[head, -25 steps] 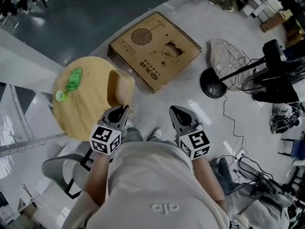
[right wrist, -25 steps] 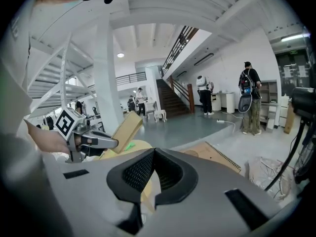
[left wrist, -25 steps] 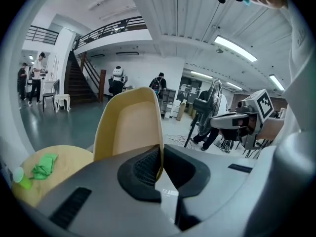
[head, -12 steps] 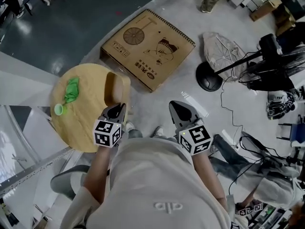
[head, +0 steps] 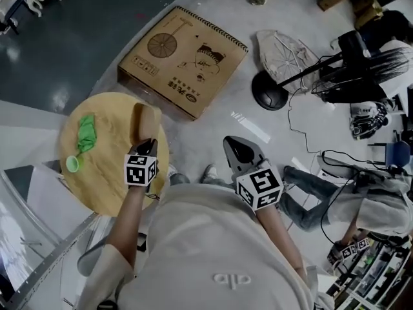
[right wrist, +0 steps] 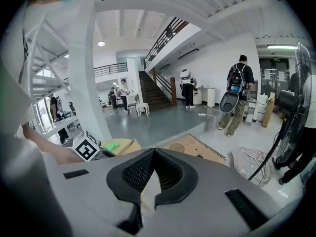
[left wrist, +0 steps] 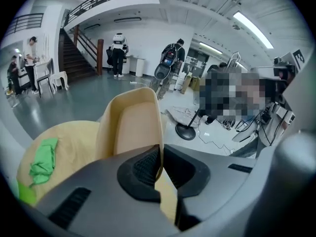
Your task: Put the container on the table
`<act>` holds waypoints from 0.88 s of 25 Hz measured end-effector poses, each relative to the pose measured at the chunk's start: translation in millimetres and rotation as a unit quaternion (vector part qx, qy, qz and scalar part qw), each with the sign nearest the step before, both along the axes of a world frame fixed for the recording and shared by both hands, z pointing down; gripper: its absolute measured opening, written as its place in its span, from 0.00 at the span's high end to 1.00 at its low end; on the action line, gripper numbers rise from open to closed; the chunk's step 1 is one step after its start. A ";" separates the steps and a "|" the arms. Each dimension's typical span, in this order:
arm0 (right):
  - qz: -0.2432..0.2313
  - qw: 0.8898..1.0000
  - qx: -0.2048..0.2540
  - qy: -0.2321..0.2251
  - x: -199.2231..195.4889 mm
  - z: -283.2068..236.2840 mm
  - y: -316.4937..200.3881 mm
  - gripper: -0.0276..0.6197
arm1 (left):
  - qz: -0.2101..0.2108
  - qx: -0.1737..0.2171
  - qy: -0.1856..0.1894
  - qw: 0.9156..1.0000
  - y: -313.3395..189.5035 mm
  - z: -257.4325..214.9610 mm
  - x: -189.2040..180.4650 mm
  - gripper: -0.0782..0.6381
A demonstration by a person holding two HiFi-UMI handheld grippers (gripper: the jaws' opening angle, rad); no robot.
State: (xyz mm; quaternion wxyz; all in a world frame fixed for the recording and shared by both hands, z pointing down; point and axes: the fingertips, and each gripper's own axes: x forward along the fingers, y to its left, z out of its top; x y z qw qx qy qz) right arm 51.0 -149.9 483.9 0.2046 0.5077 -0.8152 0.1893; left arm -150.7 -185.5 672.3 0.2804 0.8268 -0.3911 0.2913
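Observation:
My left gripper (head: 148,144) is shut on the right wall of a beige open container (head: 143,117), which stands on edge over the right part of the round wooden table (head: 106,176). In the left gripper view the pads pinch the thin wall of the container (left wrist: 130,127) above the table (left wrist: 74,137). I cannot tell whether the container touches the tabletop. My right gripper (head: 233,146) hangs over the floor to the right of the table, its jaws shut with nothing between them (right wrist: 153,154).
A green cloth (head: 84,133) and a small green cup (head: 71,164) lie on the table's left side. On the floor are a flat cardboard box (head: 182,60), a fan's round base (head: 270,99) and cables. A seated person's legs (head: 322,192) are at right.
My left gripper has carried the container down and leftward, from the table's right edge to over the tabletop. The right gripper has shifted slightly and stays shut.

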 end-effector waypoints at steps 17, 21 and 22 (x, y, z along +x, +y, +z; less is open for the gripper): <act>0.064 0.997 -0.033 0.038 3.9 11.7 11.2 0.92 | 0.011 -0.076 -0.104 0.992 -12.4 121.5 -51.9 0.86; 0.068 0.996 -0.034 0.047 4.3 12.9 16.9 0.92 | 0.016 -0.085 -0.121 0.989 -13.4 132.4 -57.7 0.86; 0.069 0.996 -0.034 0.049 5.0 12.7 17.3 0.92 | 0.016 -0.087 -0.122 0.989 -13.9 133.6 -58.0 0.85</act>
